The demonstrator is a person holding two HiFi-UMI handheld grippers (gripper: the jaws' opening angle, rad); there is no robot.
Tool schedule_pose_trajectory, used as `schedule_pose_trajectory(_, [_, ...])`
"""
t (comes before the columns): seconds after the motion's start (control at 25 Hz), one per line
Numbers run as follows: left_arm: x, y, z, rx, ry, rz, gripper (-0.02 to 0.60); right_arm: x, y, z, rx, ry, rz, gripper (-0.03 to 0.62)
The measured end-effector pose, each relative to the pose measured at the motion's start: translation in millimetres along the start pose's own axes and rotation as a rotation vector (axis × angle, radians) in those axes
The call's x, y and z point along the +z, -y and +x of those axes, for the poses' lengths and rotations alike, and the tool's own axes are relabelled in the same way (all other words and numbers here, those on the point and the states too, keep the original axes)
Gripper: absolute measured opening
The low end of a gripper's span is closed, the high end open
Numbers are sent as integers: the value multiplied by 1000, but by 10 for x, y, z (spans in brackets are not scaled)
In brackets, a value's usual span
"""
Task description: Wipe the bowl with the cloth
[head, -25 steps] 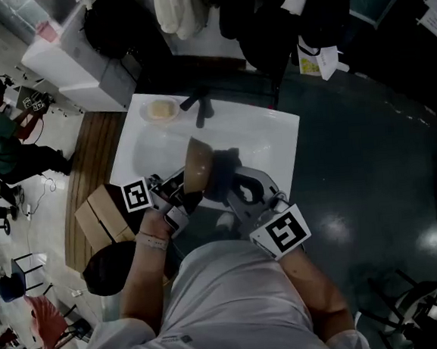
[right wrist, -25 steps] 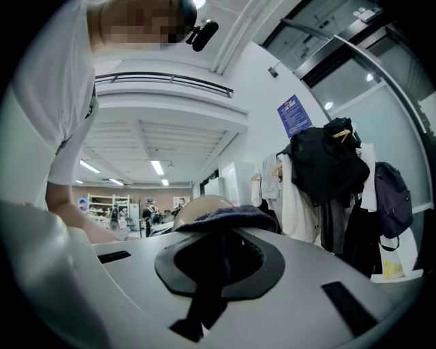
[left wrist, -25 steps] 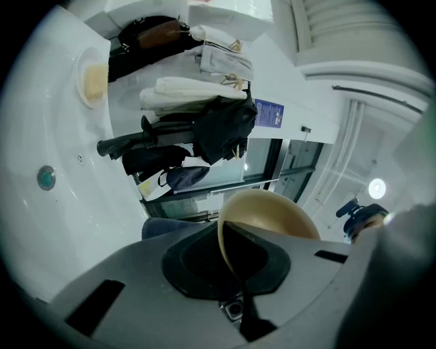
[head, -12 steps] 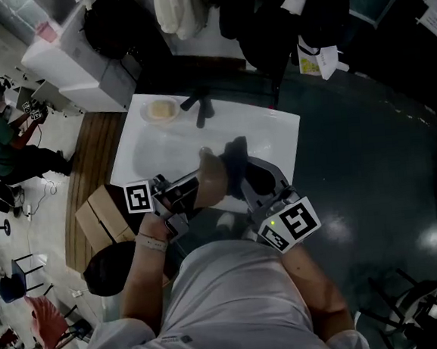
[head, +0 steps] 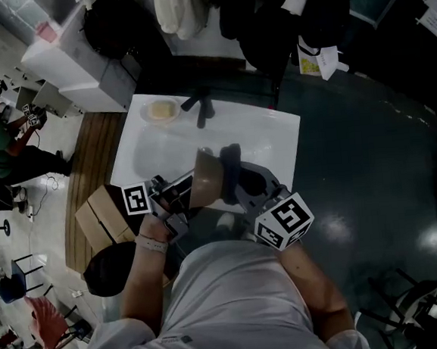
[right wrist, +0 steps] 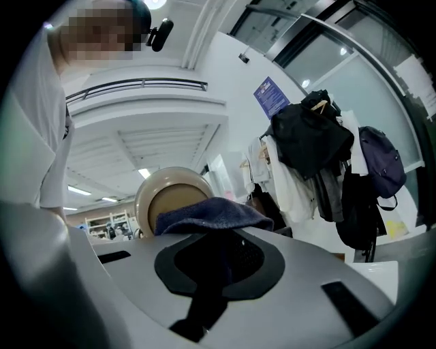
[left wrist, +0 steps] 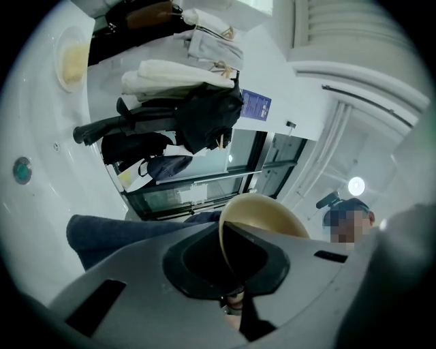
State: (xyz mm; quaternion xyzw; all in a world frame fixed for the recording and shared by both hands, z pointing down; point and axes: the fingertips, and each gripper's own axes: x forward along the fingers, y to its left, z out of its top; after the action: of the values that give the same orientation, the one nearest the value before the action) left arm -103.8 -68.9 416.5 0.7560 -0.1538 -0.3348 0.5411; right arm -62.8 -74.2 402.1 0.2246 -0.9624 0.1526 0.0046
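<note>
A tan bowl is held tilted on edge above the white table, my left gripper shut on its rim. In the left gripper view the bowl rises edge-on from the jaws, with the dark blue cloth to its left. My right gripper is shut on the cloth, which is pressed against the bowl's right side. In the right gripper view the cloth drapes over the jaws, with the bowl's underside just behind it.
A small clear dish with something yellow and a dark tool lie at the table's far edge. A cardboard box and a black round object stand at the left. Coats hang beyond the table. A person sits at the far left.
The bowl has tipped back more upright after leaning right half a second ago. The right gripper with the cloth has shifted slightly left and down along the bowl.
</note>
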Motion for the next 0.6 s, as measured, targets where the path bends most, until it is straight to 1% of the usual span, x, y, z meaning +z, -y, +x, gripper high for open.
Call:
schedule_pose_trajectory(0.2, [148,-51,-58,50,67,12,21,-113,-95,58,45,-55,-4,43])
schedule_pose_trajectory(0.36, [291,-134,-129,119,131,22,20,-201,-246,102,92,-111,-54,43])
schedule_pose_trajectory(0.52, [401,-191,-190,181,176,56,20,-205,-314,120,118,-120,-60,43])
schedule_pose_trajectory(0.6, [441,-232,-218,207,200,58,20,-216,-322,122,127,-124,-48,43])
